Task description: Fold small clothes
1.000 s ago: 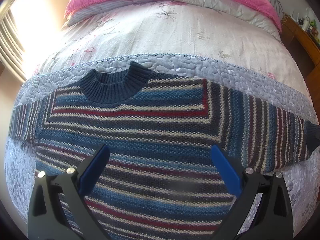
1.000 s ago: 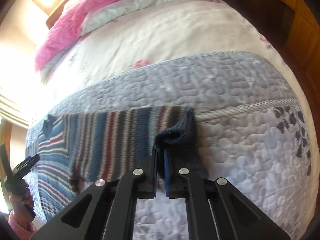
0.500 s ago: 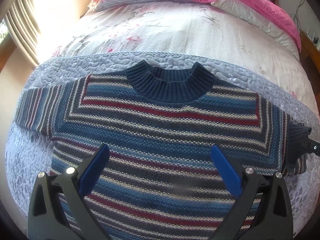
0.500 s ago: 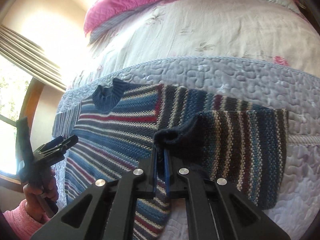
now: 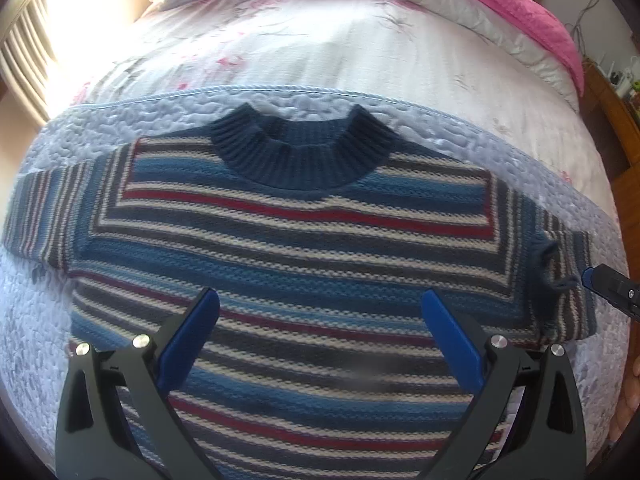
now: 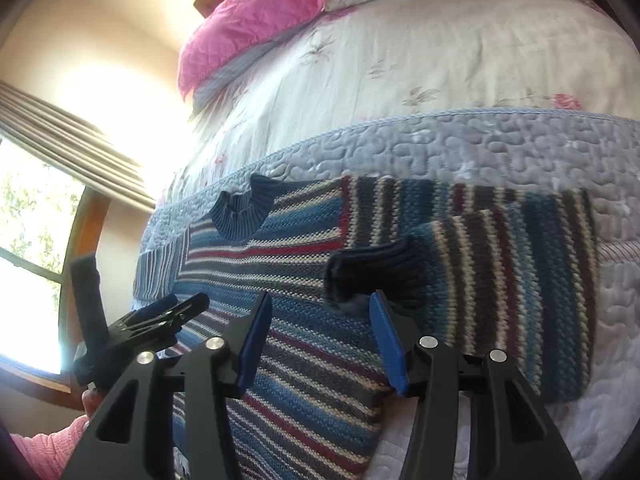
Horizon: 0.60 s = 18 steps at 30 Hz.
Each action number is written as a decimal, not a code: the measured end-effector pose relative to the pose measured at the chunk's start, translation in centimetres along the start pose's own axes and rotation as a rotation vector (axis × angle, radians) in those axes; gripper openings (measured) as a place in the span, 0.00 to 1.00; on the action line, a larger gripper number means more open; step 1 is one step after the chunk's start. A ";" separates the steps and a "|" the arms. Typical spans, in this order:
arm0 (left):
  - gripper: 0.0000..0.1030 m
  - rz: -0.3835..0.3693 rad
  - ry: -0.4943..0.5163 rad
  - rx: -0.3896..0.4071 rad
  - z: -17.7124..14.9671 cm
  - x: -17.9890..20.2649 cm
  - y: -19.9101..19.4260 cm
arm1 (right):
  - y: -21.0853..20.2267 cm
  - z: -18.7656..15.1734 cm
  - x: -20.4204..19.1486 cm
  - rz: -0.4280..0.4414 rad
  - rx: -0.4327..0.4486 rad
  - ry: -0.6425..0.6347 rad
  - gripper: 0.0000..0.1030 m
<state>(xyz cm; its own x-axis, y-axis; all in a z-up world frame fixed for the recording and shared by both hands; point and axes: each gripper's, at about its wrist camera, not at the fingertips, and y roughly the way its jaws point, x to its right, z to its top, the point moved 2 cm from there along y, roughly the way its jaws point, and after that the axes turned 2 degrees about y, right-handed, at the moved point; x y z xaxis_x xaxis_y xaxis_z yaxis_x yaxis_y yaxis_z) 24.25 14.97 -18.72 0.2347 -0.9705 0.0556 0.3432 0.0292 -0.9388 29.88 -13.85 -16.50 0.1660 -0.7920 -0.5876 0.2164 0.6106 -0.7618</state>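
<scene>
A small striped knit sweater (image 5: 304,248) in blue, white, grey and red lies flat, front up, on a lilac quilted bedspread (image 5: 500,140), its navy ribbed collar (image 5: 296,152) pointing away from me. Its right sleeve (image 6: 512,256) is folded inward over the body, the navy cuff (image 6: 368,272) lying just beyond my right gripper (image 6: 320,308), which is open and holds nothing. My left gripper (image 5: 320,300) hovers open over the lower chest. The left sleeve (image 5: 44,212) still stretches out flat. The right gripper's tip (image 5: 600,280) shows at the left wrist view's right edge.
Beyond the bedspread lies a white floral duvet (image 5: 340,40) with pink pillows (image 5: 520,4) at the headboard. A window with curtains (image 6: 60,128) is on the left, wooden furniture (image 5: 616,120) on the right. A hand in a pink sleeve (image 6: 48,444) holds the left gripper.
The right gripper carried the cuff inward over the sweater's body, then opened and let it go. The left gripper shifted so the sweater sits centred in its view.
</scene>
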 end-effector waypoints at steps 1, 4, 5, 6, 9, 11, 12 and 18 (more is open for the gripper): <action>0.97 -0.043 0.010 -0.012 -0.1 1.4 0.3 | -0.9 -0.3 0.9 -0.009 0.011 0.018 0.51; 0.97 -0.176 0.027 -0.074 -0.5 5.7 1.6 | -3.3 -2.0 4.2 -0.083 0.024 0.060 0.51; 0.97 -0.214 0.026 -0.104 -0.7 7.0 2.3 | -4.0 -2.7 5.4 -0.120 0.027 0.068 0.51; 0.97 -0.244 0.019 -0.137 -0.9 8.1 3.2 | -4.5 -3.6 6.4 -0.144 0.028 0.078 0.51; 0.97 -0.293 -0.022 -0.222 -1.9 10.6 5.4 | -5.8 -6.6 8.9 -0.173 0.026 0.113 0.51; 0.97 -0.303 -0.036 -0.240 -2.4 11.9 6.5 | -6.2 -8.3 9.9 -0.198 0.022 0.121 0.51; 0.97 -0.299 -0.038 -0.241 -2.5 12.4 6.8 | -6.4 -9.0 10.3 -0.203 0.022 0.115 0.51; 0.67 -0.276 -0.031 -0.226 -2.2 15.0 7.2 | -6.8 -11.3 11.3 -0.209 0.026 0.128 0.51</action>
<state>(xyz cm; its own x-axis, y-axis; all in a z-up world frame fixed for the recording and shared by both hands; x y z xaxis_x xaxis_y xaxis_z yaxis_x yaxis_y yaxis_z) 28.20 0.13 -25.43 0.1903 -0.9265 0.3246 0.1883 -0.2901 -0.9383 19.46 -26.94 -21.09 -0.0083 -0.8937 -0.4487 0.2582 0.4315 -0.8644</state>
